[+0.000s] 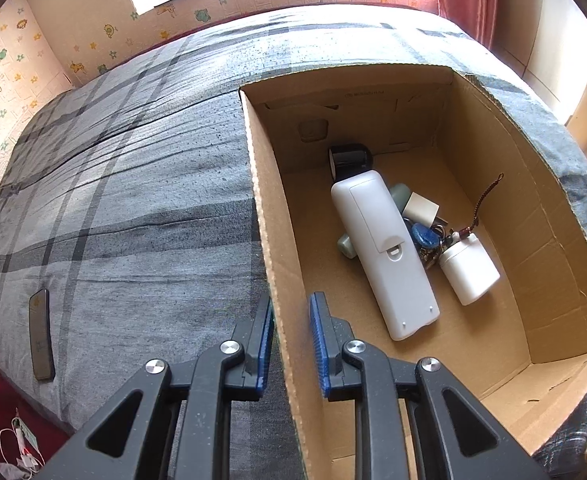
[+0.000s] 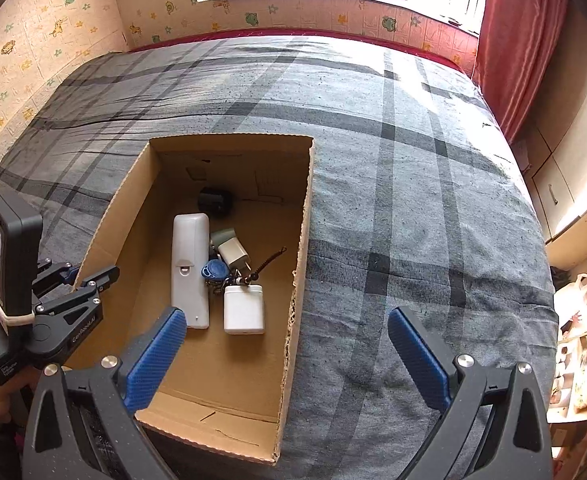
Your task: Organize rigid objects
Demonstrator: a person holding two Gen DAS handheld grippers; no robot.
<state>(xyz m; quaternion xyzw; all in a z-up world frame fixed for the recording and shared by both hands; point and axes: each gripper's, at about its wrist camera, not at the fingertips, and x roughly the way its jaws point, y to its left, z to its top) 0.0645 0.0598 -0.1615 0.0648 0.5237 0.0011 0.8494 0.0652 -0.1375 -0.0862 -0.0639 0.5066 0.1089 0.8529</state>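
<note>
An open cardboard box (image 1: 277, 264) (image 2: 301, 240) sits on a grey plaid bed. Inside lie a white remote (image 1: 381, 252) (image 2: 189, 268), a white bottle (image 1: 469, 272) (image 2: 243, 308), a white charger plug (image 1: 420, 206) (image 2: 231, 252), a blue key fob with keys (image 1: 425, 236) (image 2: 215, 270) and a black round object (image 1: 349, 158) (image 2: 213, 200). My left gripper (image 1: 291, 320) (image 2: 89, 276) is shut on the box's left wall. My right gripper (image 2: 289, 344) is open and empty, above the box's right wall.
A dark remote (image 1: 40, 334) lies on the bed near its left edge. Wallpapered walls and a window stand behind the bed. A red curtain (image 2: 513, 40) and cupboards are at the right. Cluttered shelves (image 2: 581, 360) are at the far right.
</note>
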